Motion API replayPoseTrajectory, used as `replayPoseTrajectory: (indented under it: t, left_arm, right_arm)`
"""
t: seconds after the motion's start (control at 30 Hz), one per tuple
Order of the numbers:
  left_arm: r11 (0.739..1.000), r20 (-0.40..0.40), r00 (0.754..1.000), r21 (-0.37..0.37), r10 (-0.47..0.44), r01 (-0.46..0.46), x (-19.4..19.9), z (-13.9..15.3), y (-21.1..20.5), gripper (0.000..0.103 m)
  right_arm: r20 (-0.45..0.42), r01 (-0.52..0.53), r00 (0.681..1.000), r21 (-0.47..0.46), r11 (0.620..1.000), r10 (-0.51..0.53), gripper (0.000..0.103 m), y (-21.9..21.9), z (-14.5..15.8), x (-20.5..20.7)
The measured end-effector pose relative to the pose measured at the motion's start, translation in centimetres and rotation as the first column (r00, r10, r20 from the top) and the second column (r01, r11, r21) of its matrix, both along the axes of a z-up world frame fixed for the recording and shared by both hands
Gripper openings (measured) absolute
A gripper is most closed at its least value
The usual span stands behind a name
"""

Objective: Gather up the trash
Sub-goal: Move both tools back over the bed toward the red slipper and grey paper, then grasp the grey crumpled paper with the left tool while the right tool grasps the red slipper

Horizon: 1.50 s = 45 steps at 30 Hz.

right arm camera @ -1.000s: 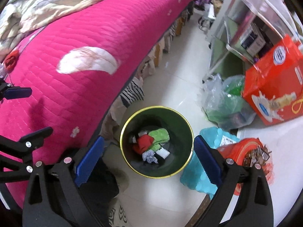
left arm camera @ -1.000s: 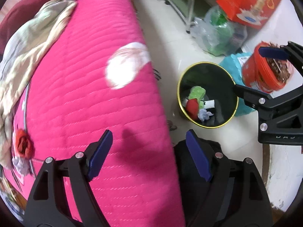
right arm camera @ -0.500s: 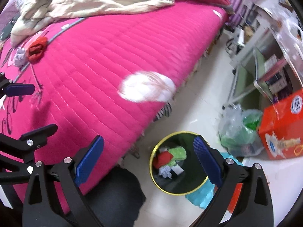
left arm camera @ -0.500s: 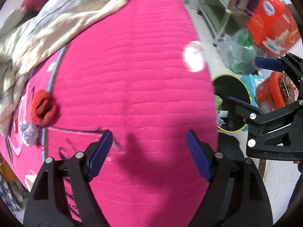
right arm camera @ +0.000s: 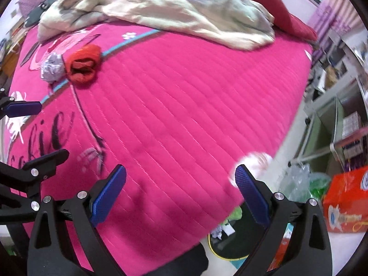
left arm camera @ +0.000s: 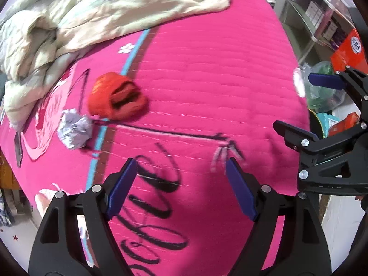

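Trash: we list red wrapper (left arm camera: 117,99) touching grey paper ball (left arm camera: 74,131) on bed (left arm camera: 207,80); script unreadable; left hand-held gripper (left arm camera: 180,185) and right hand-held gripper (right arm camera: 180,194) agape, empty.

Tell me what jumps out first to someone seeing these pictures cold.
The bright pink bedspread fills both views, with black script lettering near the grippers. On it, well ahead of the open left gripper, a crumpled red wrapper lies right beside a wad of grey-white paper. A rumpled pale blanket is heaped at the far side, and the yellow-rimmed trash bin sits on the floor by the bed, partly behind the open right gripper.
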<state>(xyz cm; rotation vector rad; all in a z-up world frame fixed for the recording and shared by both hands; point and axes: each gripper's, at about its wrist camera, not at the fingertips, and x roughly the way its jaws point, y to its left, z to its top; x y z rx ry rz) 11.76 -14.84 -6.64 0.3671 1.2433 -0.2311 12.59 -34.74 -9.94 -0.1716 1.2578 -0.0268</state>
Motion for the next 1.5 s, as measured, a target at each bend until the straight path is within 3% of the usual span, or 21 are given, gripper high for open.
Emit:
replayPoseTrajectory:
  t: [0.33, 0.87, 1.37, 1.5]
  left_arm:
    - [0.998, 0.009, 0.998, -0.001, 0.065, -0.065, 1.9, -0.1, 5.4, 0.083]
    - [0.995, -0.001, 0.995, 0.019, 0.100, -0.100, 6.0, -1.0, 12.1, 0.087]
    - [0.998, -0.065, 0.997, 0.050, 0.041, -0.038, 9.8, -4.1, 13.6, 0.092]
    - [0.995, -0.054, 0.998, 0.098, 0.023, -0.017, 11.4, -5.4, 13.9, 0.096]
  right_arm:
    - [-0.016, -0.110, 0.994, -0.012, 0.994, 0.110, 0.091, 5.5, -0.8, 4.0]
    - [-0.054, -0.190, 0.980, -0.002, 0.982, 0.189, 0.092, 9.6, -2.9, 8.6]
    - [-0.103, -0.351, 0.931, 0.015, 0.936, 0.351, 0.092, 13.1, -4.5, 12.0]
    - [-0.115, -0.400, 0.909, 0.025, 0.916, 0.401, 0.093, 14.1, -5.0, 12.9]
